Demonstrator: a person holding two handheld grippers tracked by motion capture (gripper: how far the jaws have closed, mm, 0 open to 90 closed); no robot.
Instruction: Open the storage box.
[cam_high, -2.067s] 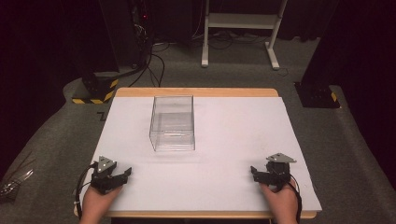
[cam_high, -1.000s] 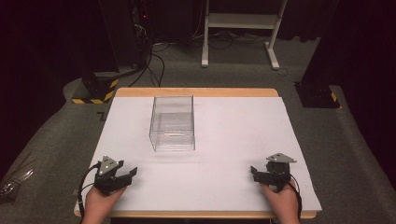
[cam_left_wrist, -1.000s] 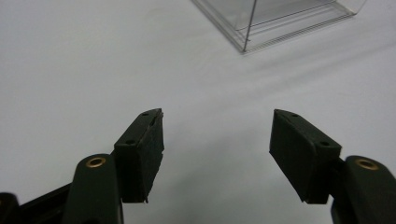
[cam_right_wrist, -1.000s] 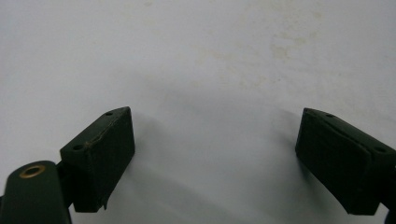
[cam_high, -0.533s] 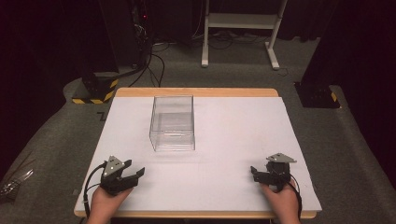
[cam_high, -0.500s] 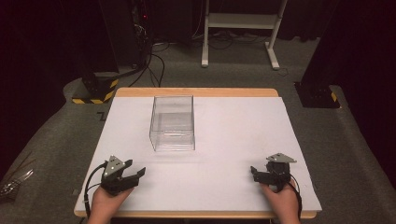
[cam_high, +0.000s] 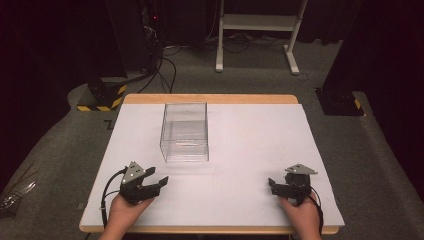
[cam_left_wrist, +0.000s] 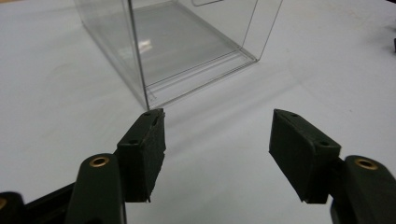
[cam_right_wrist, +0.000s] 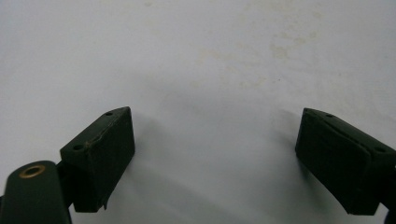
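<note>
High view: a clear plastic box (cam_high: 184, 131), open at the top, stands left of centre on the white surface (cam_high: 250, 150), nearer the far edge than the near one. A person's left tool (cam_high: 150, 186) sits near the near left corner with its jaws apart, angled toward the box and well short of it; the right tool (cam_high: 280, 186) rests near the near right corner, jaws also apart, holding nothing.

Thin-walled and transparent, the box looks light and rigid but probably slick and easy to crack or flex (a judgement from its appearance). A hold on one upright wall at the rim, one jaw inside and one outside, seems the soundest place to take it; a squeeze across the full width looks too wide for these jaws.

Left gripper view brings out what the overhead camera cannot: the box's near bottom corner (cam_left_wrist: 148, 100) lies just beyond the left jaw's pad, with the moulded base ridge and faint reflections plain. Right gripper view looks past two parted pads at bare white sheet, lightly stained.
</note>
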